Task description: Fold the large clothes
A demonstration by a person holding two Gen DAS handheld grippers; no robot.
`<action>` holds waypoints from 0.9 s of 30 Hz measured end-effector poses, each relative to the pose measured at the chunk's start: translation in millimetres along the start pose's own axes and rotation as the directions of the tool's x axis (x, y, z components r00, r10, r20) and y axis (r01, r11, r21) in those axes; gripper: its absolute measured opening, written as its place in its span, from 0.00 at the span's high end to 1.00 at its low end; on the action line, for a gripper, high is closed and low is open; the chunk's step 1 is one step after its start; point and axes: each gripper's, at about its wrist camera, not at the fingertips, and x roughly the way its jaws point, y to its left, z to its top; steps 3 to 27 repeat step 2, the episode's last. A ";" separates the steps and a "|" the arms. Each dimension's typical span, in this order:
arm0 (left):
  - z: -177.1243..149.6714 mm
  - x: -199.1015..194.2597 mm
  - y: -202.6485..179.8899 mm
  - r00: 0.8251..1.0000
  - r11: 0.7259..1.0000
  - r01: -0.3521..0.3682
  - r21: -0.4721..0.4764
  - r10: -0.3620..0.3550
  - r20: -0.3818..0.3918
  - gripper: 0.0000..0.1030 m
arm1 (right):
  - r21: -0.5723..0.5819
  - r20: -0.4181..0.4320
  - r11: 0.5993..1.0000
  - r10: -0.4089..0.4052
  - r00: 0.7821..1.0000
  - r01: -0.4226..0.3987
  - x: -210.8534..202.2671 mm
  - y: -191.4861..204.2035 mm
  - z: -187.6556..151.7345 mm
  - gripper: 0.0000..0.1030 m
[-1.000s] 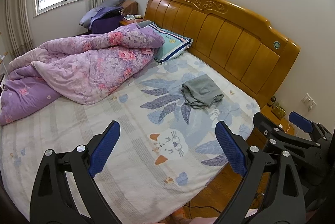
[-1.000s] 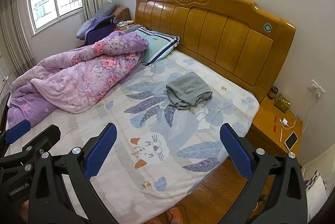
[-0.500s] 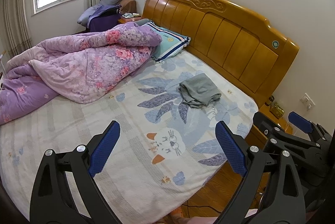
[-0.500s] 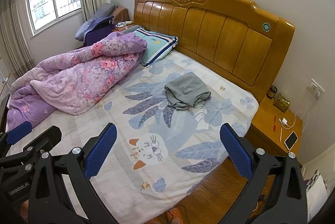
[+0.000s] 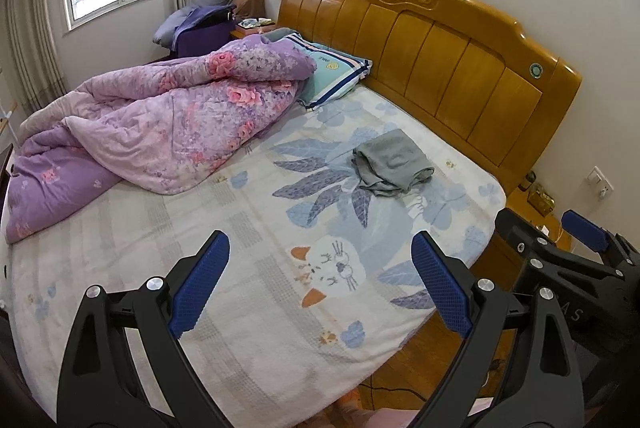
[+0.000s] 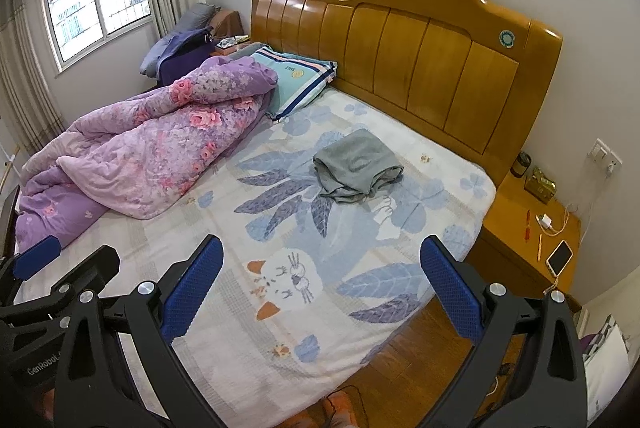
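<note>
A grey garment (image 5: pixel 394 162) is lying on the bed (image 5: pixel 240 228) near the headboard (image 5: pixel 440 60), bunched into a loose bundle with its edges uneven, well apart from both claws and clear of the purple quilt (image 5: pixel 160 132). The left gripper (image 5: pixel 320 284) and right gripper (image 6: pixel 322 284) are hovering over the bed's near edge, both spread wide and grasping nothing. The bundle is fitting two readings: a piece waiting to be spread and folded, or one already folded roughly and set down, and these pictures are not settling which.
</note>
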 end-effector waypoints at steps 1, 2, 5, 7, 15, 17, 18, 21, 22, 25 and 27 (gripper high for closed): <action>-0.7 0.3 0.3 1.000 1.000 0.004 -0.004 -0.004 -0.008 0.10 | 0.000 -0.002 1.000 0.000 1.000 0.000 0.7 -0.3 0.2 0.07; -0.7 1.1 0.3 1.000 1.000 0.005 -0.006 -0.005 -0.012 0.10 | 0.000 -0.005 1.000 0.001 1.000 -0.001 0.9 -0.6 -0.2 0.07; -0.7 1.1 0.3 1.000 1.000 0.005 -0.006 -0.005 -0.012 0.10 | 0.000 -0.005 1.000 0.001 1.000 -0.001 0.9 -0.6 -0.2 0.07; -0.7 1.1 0.3 1.000 1.000 0.005 -0.006 -0.005 -0.012 0.10 | 0.000 -0.005 1.000 0.001 1.000 -0.001 0.9 -0.6 -0.2 0.07; -0.7 1.1 0.3 1.000 1.000 0.005 -0.006 -0.005 -0.012 0.10 | 0.000 -0.005 1.000 0.001 1.000 -0.001 0.9 -0.6 -0.2 0.07; -0.7 1.1 0.3 1.000 1.000 0.005 -0.006 -0.005 -0.012 0.10 | 0.000 -0.005 1.000 0.001 1.000 -0.001 0.9 -0.6 -0.2 0.07; -0.7 1.1 0.3 1.000 1.000 0.005 -0.006 -0.005 -0.012 0.10 | 0.000 -0.005 1.000 0.001 1.000 -0.001 0.9 -0.6 -0.2 0.07; -0.7 1.1 0.3 1.000 1.000 0.005 -0.006 -0.005 -0.012 0.10 | 0.000 -0.005 1.000 0.001 1.000 -0.001 0.9 -0.6 -0.2 0.07; -0.7 1.1 0.3 1.000 1.000 0.005 -0.006 -0.005 -0.012 0.10 | 0.000 -0.005 1.000 0.001 1.000 -0.001 0.9 -0.6 -0.2 0.07; -0.7 1.1 0.3 1.000 1.000 0.005 -0.006 -0.005 -0.012 0.10 | 0.000 -0.005 1.000 0.001 1.000 -0.001 0.9 -0.6 -0.2 0.07; -0.7 1.1 0.3 1.000 1.000 0.005 -0.006 -0.005 -0.012 0.10 | 0.000 -0.005 1.000 0.001 1.000 -0.001 0.9 -0.6 -0.2 0.07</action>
